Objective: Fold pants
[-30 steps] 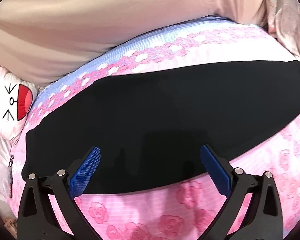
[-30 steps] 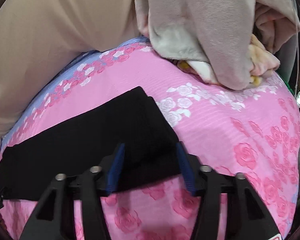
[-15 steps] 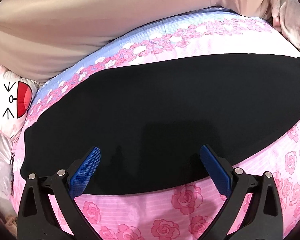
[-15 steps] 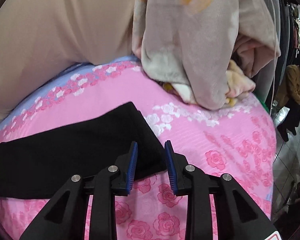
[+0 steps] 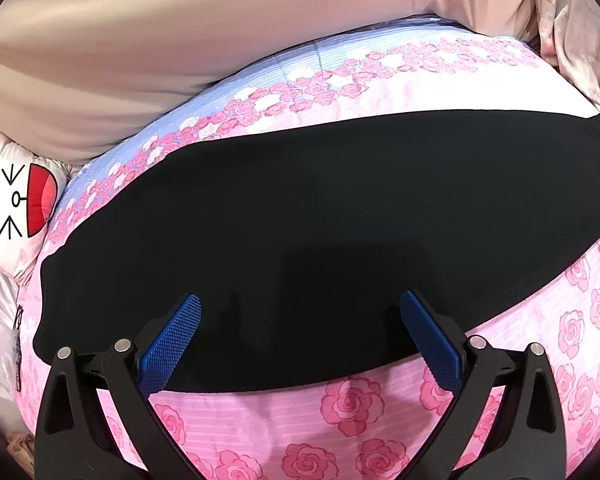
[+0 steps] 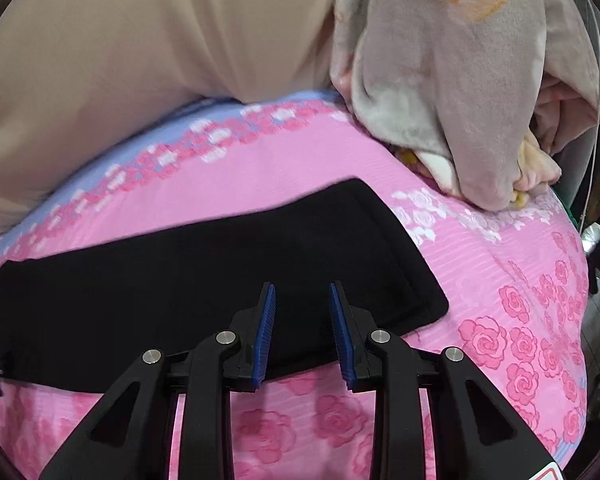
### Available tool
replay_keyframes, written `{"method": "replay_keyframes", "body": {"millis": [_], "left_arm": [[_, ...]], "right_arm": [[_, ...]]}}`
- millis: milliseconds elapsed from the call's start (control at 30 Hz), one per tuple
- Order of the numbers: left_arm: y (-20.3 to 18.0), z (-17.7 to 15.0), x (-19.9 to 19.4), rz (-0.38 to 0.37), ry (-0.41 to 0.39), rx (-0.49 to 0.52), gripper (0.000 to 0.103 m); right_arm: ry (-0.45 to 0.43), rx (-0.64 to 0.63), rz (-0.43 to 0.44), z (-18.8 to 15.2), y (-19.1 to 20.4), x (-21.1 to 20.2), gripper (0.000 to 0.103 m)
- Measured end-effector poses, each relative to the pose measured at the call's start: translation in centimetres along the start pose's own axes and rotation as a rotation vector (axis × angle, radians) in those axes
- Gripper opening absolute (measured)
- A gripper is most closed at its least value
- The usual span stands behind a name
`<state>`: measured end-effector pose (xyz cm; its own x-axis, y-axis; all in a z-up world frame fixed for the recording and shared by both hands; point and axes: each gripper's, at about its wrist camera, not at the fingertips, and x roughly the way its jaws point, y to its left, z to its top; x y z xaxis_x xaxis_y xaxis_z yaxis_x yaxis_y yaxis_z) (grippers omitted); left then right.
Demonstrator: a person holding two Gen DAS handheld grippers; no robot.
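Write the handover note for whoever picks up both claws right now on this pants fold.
Left claw: wide open, hovering over the near edge of the black fabric pants, gripping nothing.
Right claw: jaws have just been opening, now narrowly apart above the pants' right end, nothing pinched.
Pants: lying flat as one long black strip across the pink rose-print bedspread, both ends in view.
Done: the strip appears laid out and smoothed.
Left: probably fold the strip end to end.
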<state>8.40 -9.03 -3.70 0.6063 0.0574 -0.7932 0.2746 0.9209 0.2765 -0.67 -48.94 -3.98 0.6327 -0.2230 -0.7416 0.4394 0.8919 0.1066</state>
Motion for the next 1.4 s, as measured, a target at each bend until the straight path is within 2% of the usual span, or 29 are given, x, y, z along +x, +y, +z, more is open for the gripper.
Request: {"method": "replay_keyframes", "body": {"millis": [33,67,100,200,300,467,633,733,800,867,900,933,967,1000,1067,1133,1200,1233,1267,1300,1400], "left_arm": [[0.0,0.1,0.1,0.001,0.003,-0.003,0.098],[0.0,0.1,0.2,0.000,0.005,-0.005,0.098],[0.0,0.2,0.2,-0.001,0.006,-0.006,0.098],[-0.1,0.4,0.3,0.002,0.003,-0.005,0.098],[-0.5,0.7,0.3,0.001,0.000,-0.003,0.098],[-1.0,1.2,0.3,0.003,-0.011,-0.005,0.098],[-1.1,1.6,0.5,0.004,-0.014,-0.021,0.098],[-1.3,1.9,0.7,0.010,-0.008,-0.019,0.098],[-1.5,2.0,0.7,0.008,-0.010,-0.017,0.098],[-1.6,2.0,0.6,0.009,-0.014,-0.012,0.098],[-1.7,2.1,0.5,0.009,-0.016,-0.009,0.098],[-1.8,2.1,0.5,0.011,-0.018,-0.004,0.098],[-1.8,2.1,0.5,0.014,-0.018,-0.002,0.098],[-1.8,2.1,0.5,0.016,-0.018,0.000,0.098],[-1.6,2.1,0.6,0.020,-0.018,-0.003,0.098],[-1.5,2.2,1.2,0.019,-0.003,-0.011,0.098],[-1.7,2.4,1.8,0.022,0.009,-0.010,0.098],[-1.7,2.3,1.8,0.021,0.009,-0.008,0.098],[-1.8,2.3,1.9,0.018,0.008,-0.007,0.098],[-1.9,2.4,1.8,0.014,0.007,-0.006,0.098],[-2.1,2.3,1.8,-0.005,0.003,0.002,0.098]], "right_arm": [[0.018,0.010,-0.022,-0.2,-0.6,0.6,0.027],[0.031,0.034,-0.013,-0.4,-1.2,1.0,0.025],[0.021,0.081,0.033,-0.3,-2.2,0.6,0.024],[0.010,0.119,0.041,-0.6,-3.3,-0.4,0.024],[0.002,0.155,0.051,-1.2,-4.3,-1.5,0.030],[-0.033,0.200,0.011,-1.6,-6.5,-3.0,0.047],[-0.051,0.245,-0.008,-1.0,-8.7,-3.6,0.047],[-0.055,0.219,0.025,0.5,-8.2,-3.2,0.047],[-0.037,0.159,0.038,1.9,-7.0,-2.0,0.049],[-0.010,0.093,0.033,3.2,-5.8,-0.1,0.066],[0.009,0.061,0.023,3.5,-5.3,0.8,0.065],[0.033,0.033,0.012,3.7,-4.9,1.6,0.052],[0.056,0.014,0.010,3.9,-4.5,2.2,0.003],[0.048,-0.004,-0.009,4.0,-4.3,2.1,0.008],[0.049,-0.014,-0.042,3.9,-4.7,2.5,0.007],[0.053,0.038,-0.006,3.7,-5.7,2.6,0.011],[0.026,0.089,0.011,3.5,-6.2,1.1,0.022],[0.007,0.096,0.006,3.3,-6.2,0.3,0.040],[-0.006,0.096,0.008,3.0,-6.2,-0.1,0.063],[-0.006,0.098,0.017,2.7,-6.3,-0.2,0.068],[0.063,0.129,0.028,1.7,-6.7,1.3,0.067]]}}
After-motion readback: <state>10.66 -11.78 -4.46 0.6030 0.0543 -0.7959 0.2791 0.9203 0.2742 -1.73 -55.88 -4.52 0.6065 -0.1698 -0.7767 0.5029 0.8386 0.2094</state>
